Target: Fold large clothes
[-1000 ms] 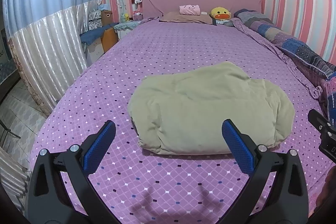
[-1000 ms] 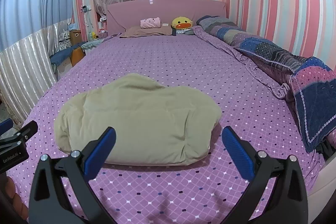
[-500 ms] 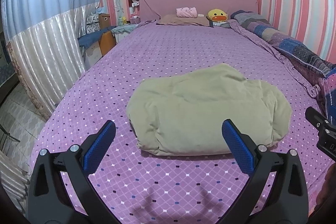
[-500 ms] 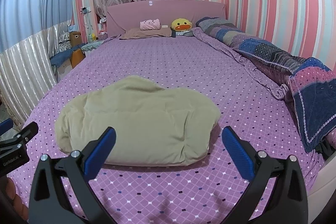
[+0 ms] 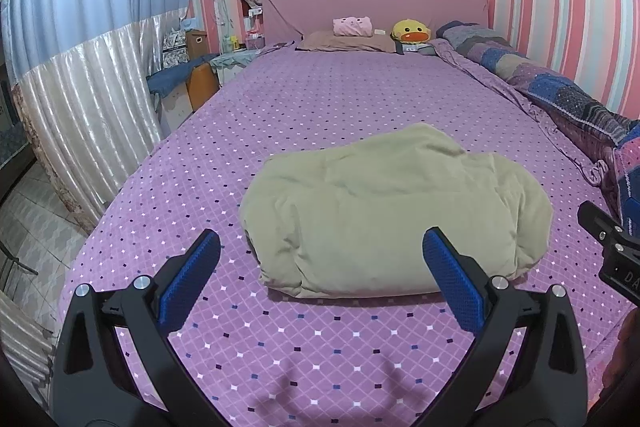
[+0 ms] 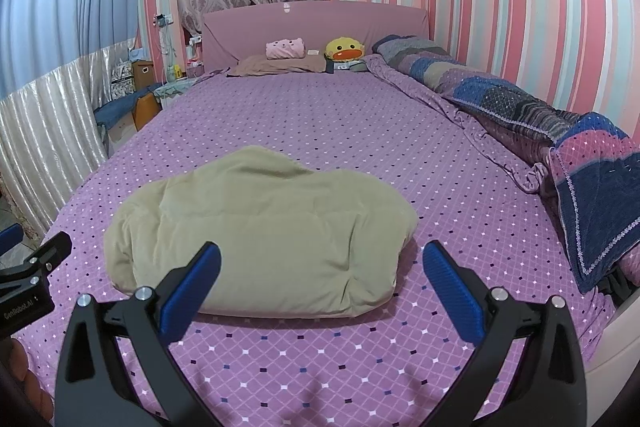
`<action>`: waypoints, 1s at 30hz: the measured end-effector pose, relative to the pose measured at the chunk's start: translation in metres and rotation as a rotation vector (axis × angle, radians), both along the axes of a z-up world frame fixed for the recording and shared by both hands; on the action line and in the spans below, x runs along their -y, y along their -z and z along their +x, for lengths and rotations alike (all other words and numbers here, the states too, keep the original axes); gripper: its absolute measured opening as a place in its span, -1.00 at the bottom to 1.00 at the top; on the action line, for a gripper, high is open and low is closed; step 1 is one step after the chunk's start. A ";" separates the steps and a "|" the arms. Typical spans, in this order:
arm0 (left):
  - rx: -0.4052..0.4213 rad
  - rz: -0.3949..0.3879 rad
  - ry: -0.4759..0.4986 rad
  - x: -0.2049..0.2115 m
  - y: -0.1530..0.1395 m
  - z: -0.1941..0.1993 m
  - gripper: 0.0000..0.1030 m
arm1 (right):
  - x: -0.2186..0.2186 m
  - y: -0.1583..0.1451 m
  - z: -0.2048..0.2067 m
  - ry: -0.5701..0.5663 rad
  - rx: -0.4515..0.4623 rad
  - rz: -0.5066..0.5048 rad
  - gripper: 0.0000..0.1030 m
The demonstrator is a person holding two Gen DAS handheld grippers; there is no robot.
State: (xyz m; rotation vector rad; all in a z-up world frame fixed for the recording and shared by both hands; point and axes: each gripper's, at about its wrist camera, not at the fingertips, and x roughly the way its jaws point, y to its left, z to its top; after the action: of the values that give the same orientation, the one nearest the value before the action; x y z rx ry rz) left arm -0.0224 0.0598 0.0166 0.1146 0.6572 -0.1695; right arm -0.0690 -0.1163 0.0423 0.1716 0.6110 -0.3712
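A padded beige garment [image 5: 394, 215] lies folded into a thick bundle on the purple dotted bedspread [image 5: 320, 99]; it also shows in the right wrist view [image 6: 264, 231]. My left gripper [image 5: 320, 267] is open and empty, held above the bed just in front of the bundle's near edge. My right gripper [image 6: 320, 275] is open and empty, also just in front of the bundle, toward its right end. Neither gripper touches the garment. The right gripper's body shows at the right edge of the left wrist view [image 5: 612, 255].
A patchwork quilt [image 6: 520, 107] lies bunched along the bed's right side against the striped wall. Pillows, a pink plush [image 6: 286, 49] and a yellow duck plush [image 6: 344, 50] sit at the headboard. A cluttered bedside stand [image 5: 192, 75] and curtains are on the left.
Both grippers have drawn back and risen slightly, so the folded garment looks a little farther and lower. The garment itself has not moved. Both grippers stay open.
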 end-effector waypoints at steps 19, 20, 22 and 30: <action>0.015 0.013 -0.006 0.003 -0.004 -0.007 0.94 | -0.001 -0.005 0.000 0.000 0.005 -0.005 0.96; 0.014 0.011 -0.004 0.003 -0.004 -0.007 0.94 | -0.001 -0.004 0.000 0.001 0.005 -0.005 0.96; 0.010 0.004 -0.001 0.002 -0.005 -0.006 0.94 | -0.001 -0.005 0.000 0.003 0.004 -0.006 0.96; 0.007 0.015 -0.013 0.002 -0.004 -0.005 0.94 | 0.002 -0.006 0.001 0.006 0.004 -0.008 0.96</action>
State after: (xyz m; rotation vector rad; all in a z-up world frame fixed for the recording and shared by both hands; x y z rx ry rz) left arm -0.0276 0.0578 0.0203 0.1254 0.6524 -0.1520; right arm -0.0680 -0.1179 0.0480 0.1668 0.6054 -0.3794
